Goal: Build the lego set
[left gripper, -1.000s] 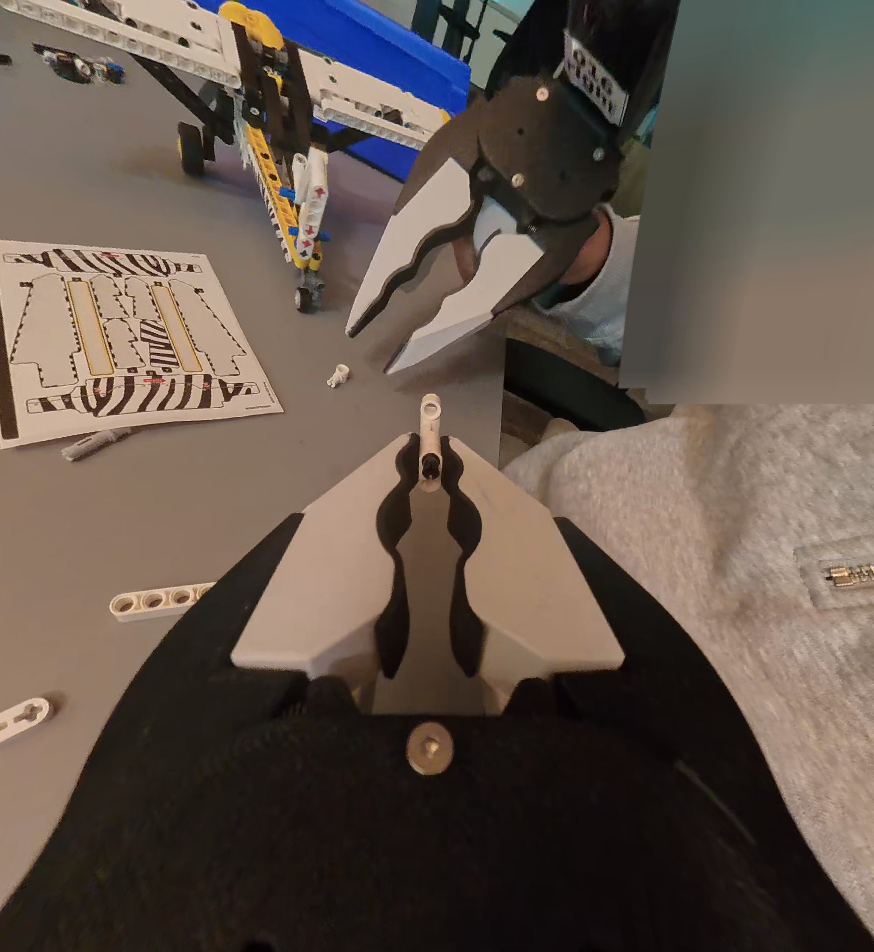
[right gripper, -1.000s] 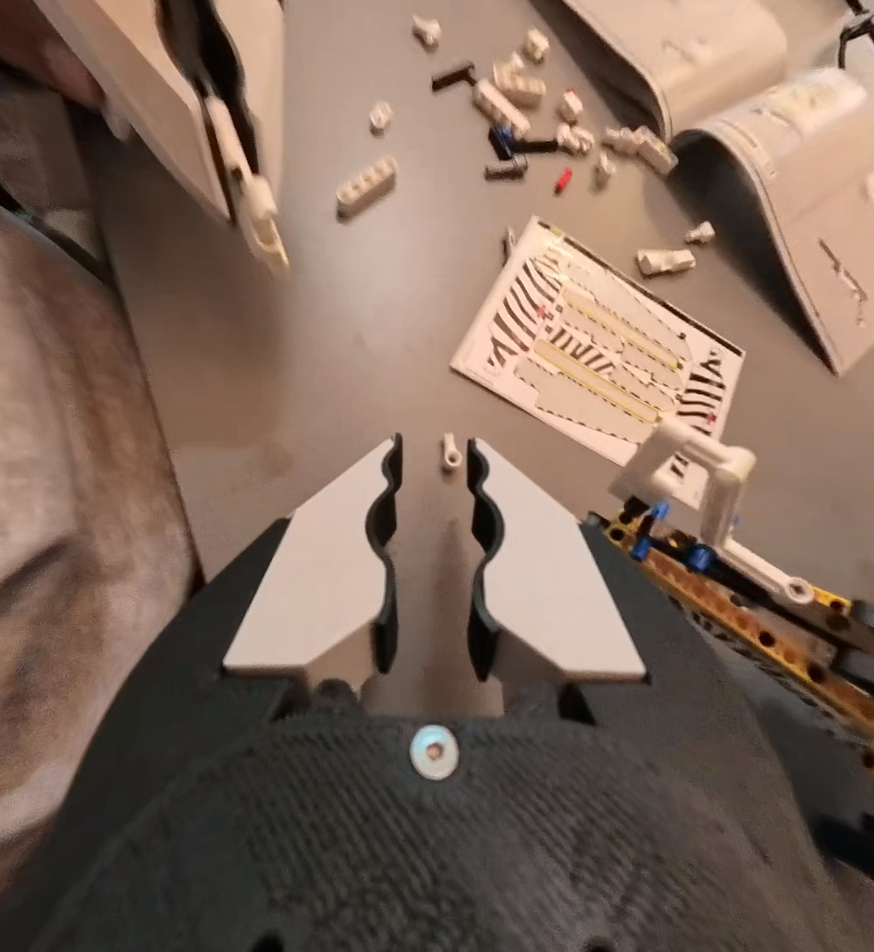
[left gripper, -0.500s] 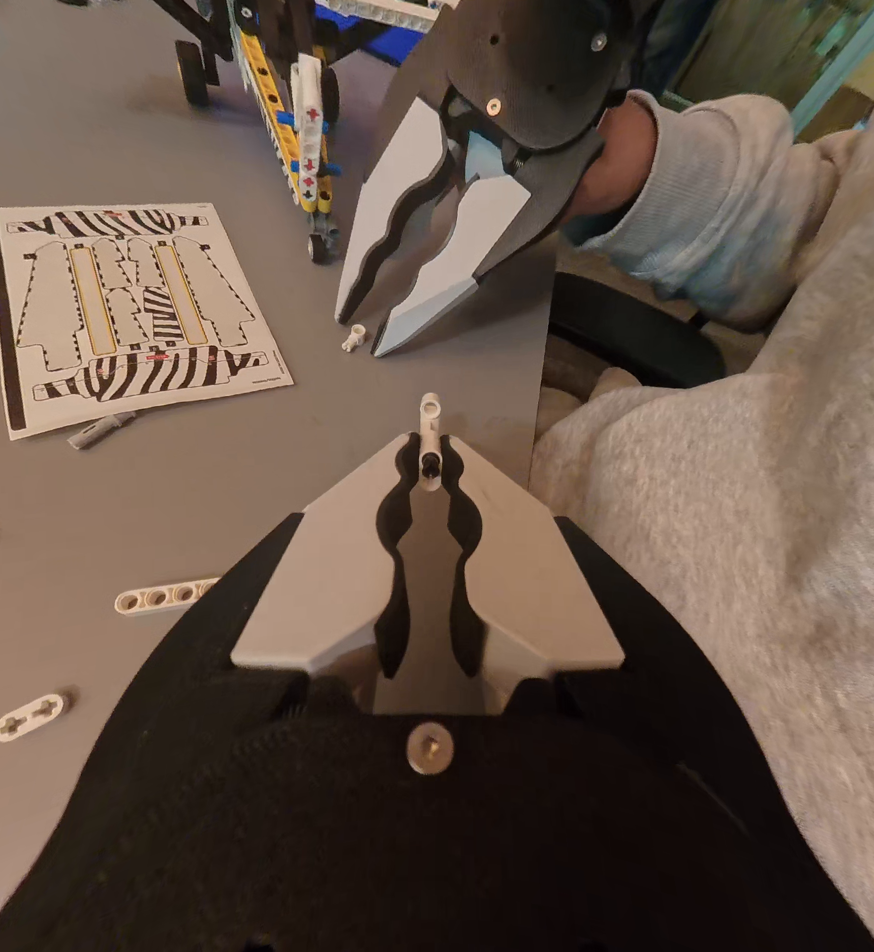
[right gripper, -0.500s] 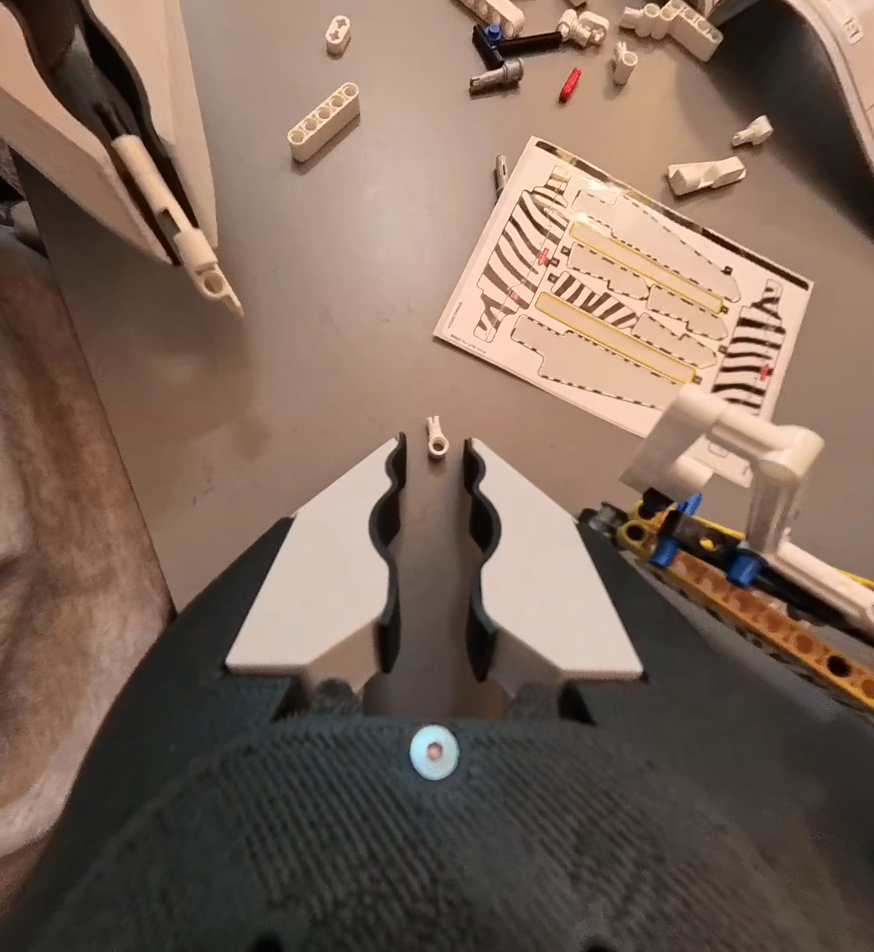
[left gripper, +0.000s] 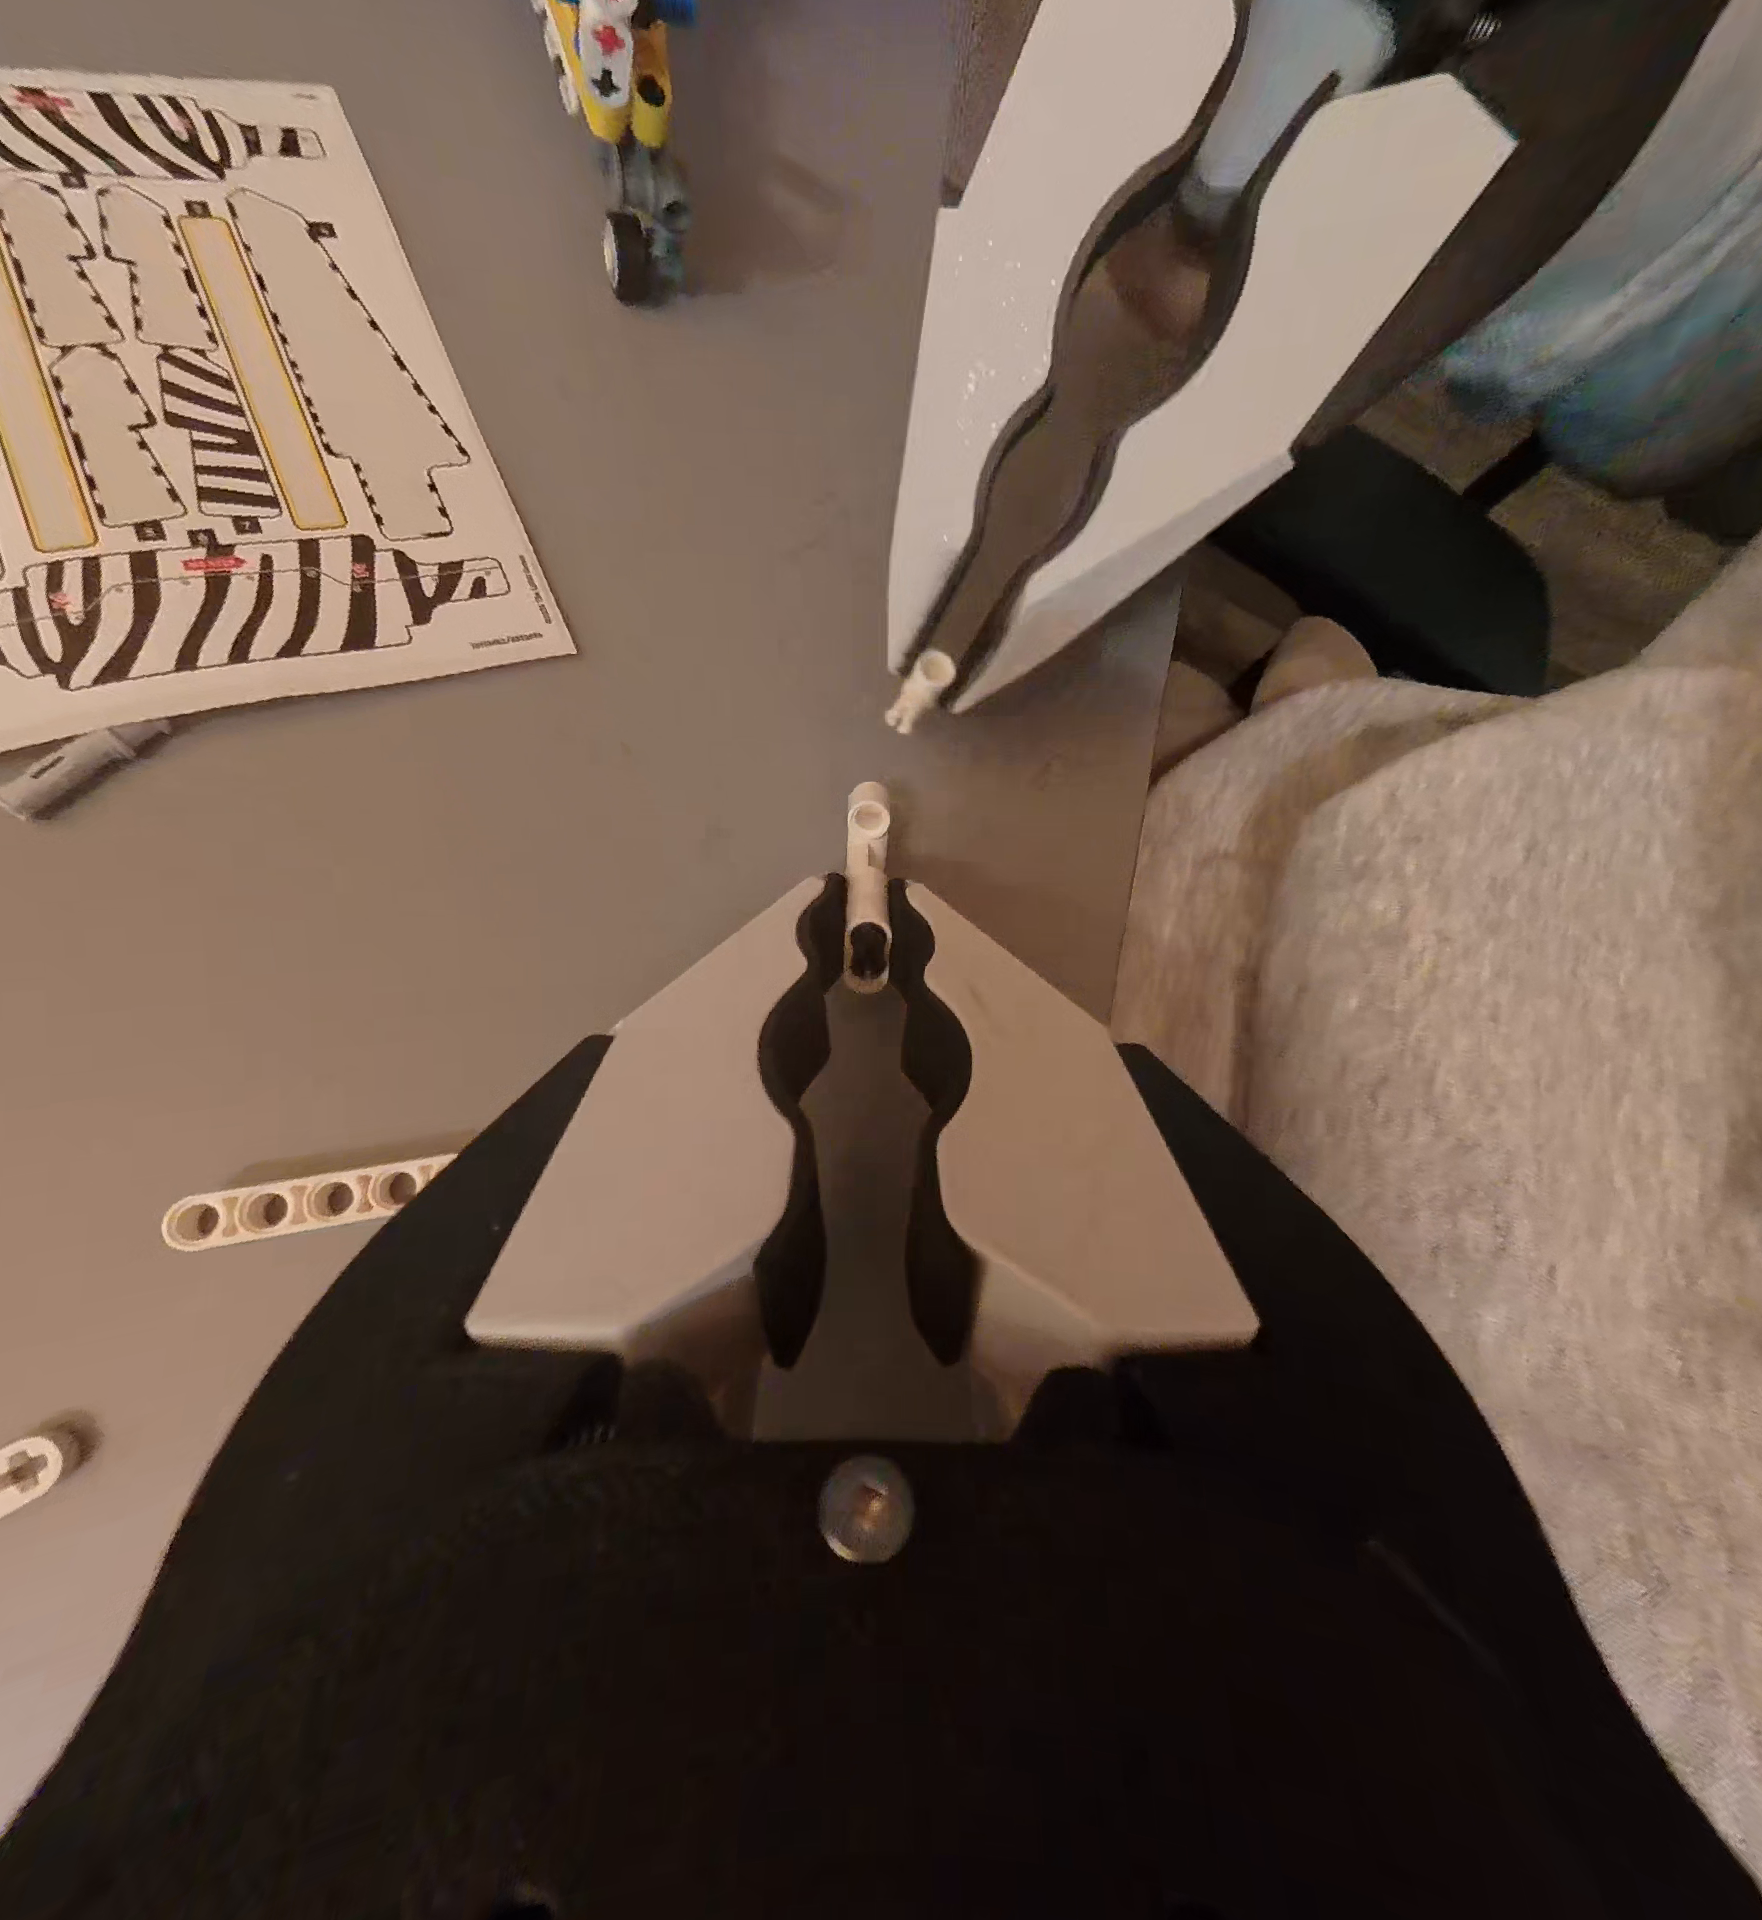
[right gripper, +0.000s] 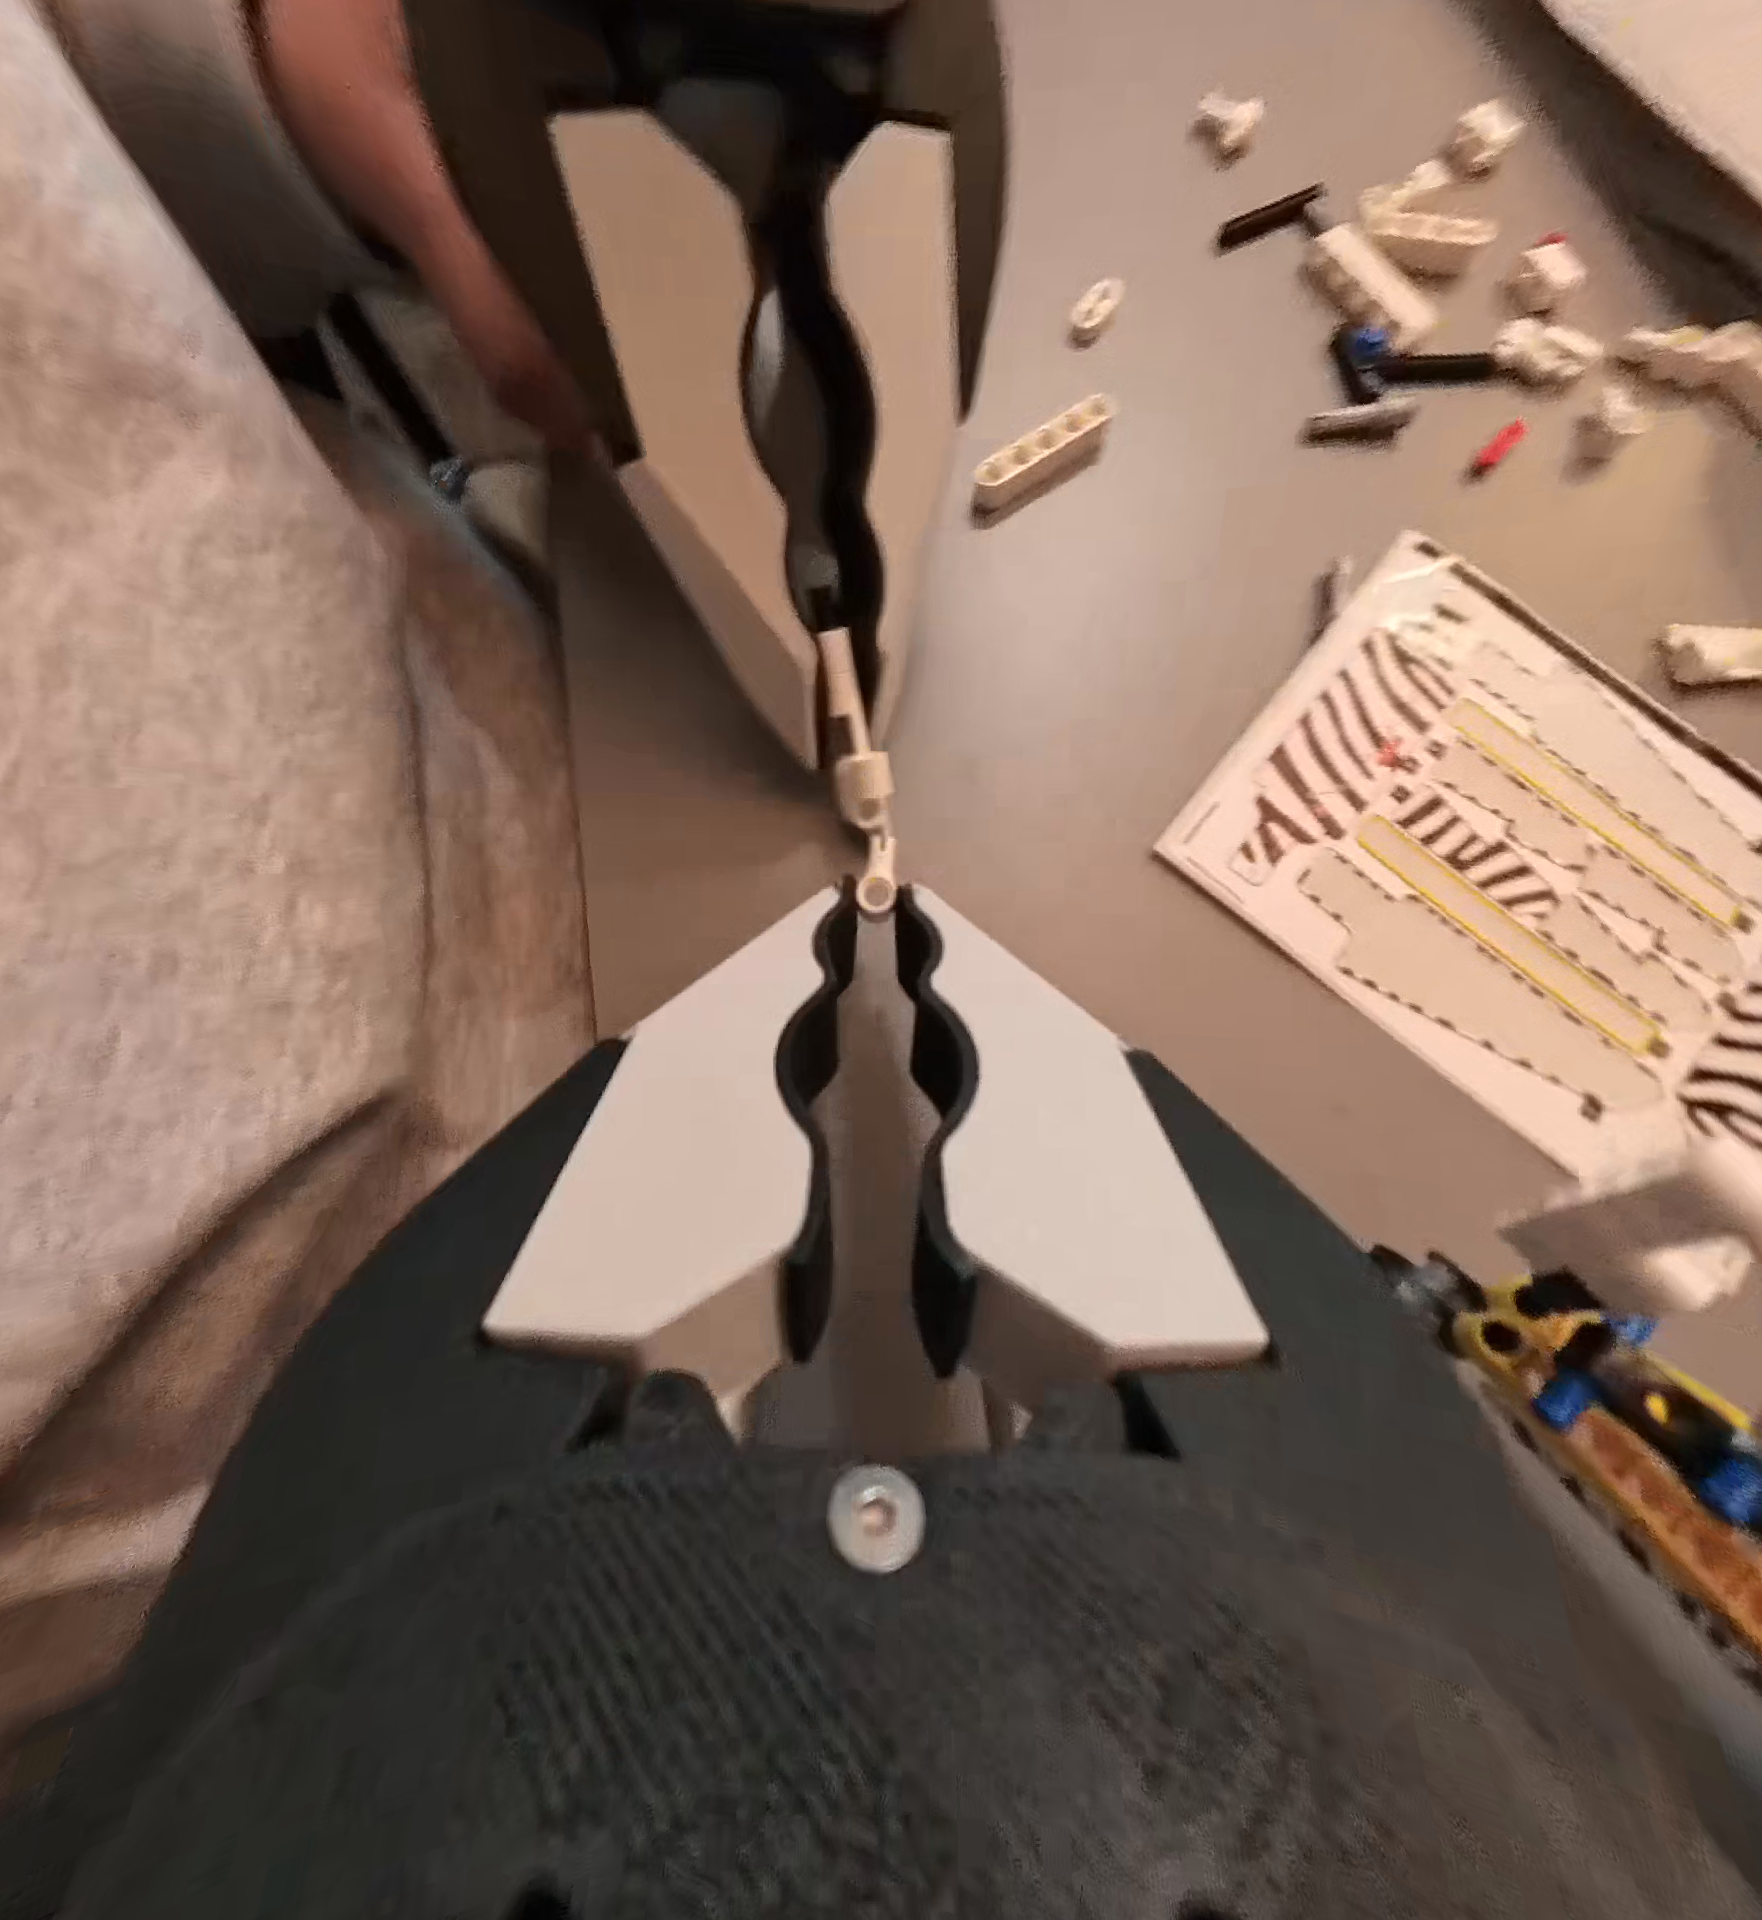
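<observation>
Left tool point(left gripper: 864, 894) pinching white axle connector point(left gripper: 866, 831); right tool point(right gripper: 875, 902) pinching small white pin connector point(right gripper: 875, 883), both above surface point(left gripper: 441, 935). Best line up pin with hole, push straight.

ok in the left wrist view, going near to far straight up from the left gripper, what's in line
left gripper → white connector piece held in its tips → small white pin piece → right gripper holding it

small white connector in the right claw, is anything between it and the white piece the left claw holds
Nothing visible stands between them. The right claw grips the small white connector and the left claw grips the white piece; only open air above bare grey table shows in the short gap.
</observation>
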Tool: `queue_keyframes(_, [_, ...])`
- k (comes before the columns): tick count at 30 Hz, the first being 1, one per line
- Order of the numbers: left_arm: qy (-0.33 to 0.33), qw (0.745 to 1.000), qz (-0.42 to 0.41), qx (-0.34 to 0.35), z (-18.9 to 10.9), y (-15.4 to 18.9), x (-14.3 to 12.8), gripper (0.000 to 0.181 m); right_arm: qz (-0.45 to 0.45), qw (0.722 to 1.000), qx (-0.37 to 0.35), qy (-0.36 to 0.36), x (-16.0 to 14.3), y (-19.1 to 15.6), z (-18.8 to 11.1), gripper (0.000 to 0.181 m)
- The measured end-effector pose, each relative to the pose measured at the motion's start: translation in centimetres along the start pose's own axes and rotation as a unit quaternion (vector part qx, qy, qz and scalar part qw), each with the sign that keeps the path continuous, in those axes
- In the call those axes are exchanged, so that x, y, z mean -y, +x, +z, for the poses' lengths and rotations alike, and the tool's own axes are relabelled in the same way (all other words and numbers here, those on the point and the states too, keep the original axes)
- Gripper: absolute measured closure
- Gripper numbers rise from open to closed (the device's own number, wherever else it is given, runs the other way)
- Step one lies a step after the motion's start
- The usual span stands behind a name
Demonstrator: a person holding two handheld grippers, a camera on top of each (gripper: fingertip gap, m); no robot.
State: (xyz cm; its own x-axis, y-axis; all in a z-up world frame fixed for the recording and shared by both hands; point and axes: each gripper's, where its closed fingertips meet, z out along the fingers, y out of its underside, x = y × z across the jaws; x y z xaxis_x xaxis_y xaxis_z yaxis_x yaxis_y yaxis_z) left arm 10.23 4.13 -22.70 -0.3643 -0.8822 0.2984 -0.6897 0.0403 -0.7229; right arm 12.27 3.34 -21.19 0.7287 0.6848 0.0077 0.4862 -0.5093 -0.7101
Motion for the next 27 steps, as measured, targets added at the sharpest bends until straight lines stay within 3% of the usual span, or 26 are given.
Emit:
queue_keyframes(5, [-0.021,1.0,0.014,0.0,0.4,-0.4,-0.2,0.176,-0.076,0.991,0.025,-0.109,-1.2,0.4,0.8,0.175])
queue_keyframes(14, [-0.018,1.0,0.009,-0.012,0.6,-0.4,0.1,0.176,-0.12,0.972,0.062,-0.191,-0.5,0.7,1.3,0.175])
queue_keyframes(22, [-0.019,1.0,0.016,0.001,0.6,-0.5,0.0,0.177,-0.139,0.968,0.067,-0.197,0.0,0.8,1.4,0.175])
queue_keyframes(27, [-0.019,1.0,0.013,0.001,0.6,-0.5,0.0,0.177,-0.129,0.978,0.06,-0.151,0.9,1.0,1.4,0.175])
